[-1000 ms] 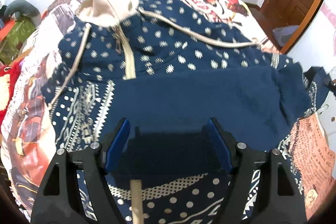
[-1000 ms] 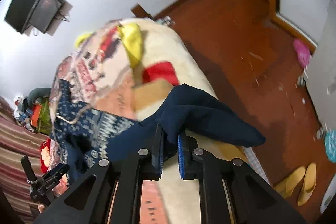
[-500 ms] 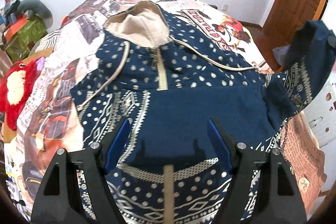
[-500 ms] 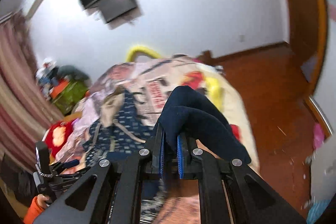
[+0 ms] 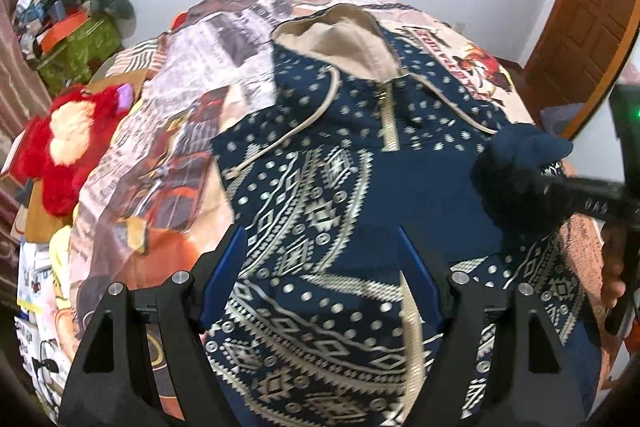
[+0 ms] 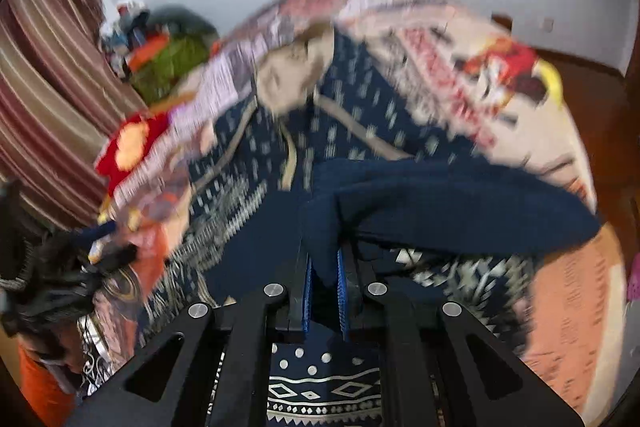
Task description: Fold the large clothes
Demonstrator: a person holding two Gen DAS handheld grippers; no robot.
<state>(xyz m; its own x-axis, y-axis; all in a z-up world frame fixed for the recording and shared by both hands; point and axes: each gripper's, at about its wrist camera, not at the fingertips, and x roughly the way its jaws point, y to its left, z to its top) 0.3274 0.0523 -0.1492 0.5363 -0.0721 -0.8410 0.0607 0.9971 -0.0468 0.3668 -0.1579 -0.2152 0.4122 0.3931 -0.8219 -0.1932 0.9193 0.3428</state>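
Note:
A navy hoodie (image 5: 344, 163) with cream patterns, a beige hood and a zip lies front-up on the bed. My left gripper (image 5: 320, 267) is open and empty, hovering over the hoodie's lower front. My right gripper (image 6: 323, 267) is shut on the hoodie's plain navy sleeve (image 6: 440, 203) and holds it over the garment's chest. In the left wrist view the right gripper (image 5: 560, 187) comes in from the right with the bunched sleeve (image 5: 516, 167). The right wrist view is motion-blurred.
The bed has a printed newspaper-style cover (image 5: 168, 147). A red plush toy (image 5: 68, 139) lies at its left edge. Cluttered bags and boxes (image 5: 76, 39) stand at the back left. A wooden door (image 5: 588, 19) is at the right. Striped curtains (image 6: 48, 99) hang at the left.
My right gripper has swung the sleeve from beyond the bed's right edge in over the hoodie. My left gripper has drawn back and leftward and stays open.

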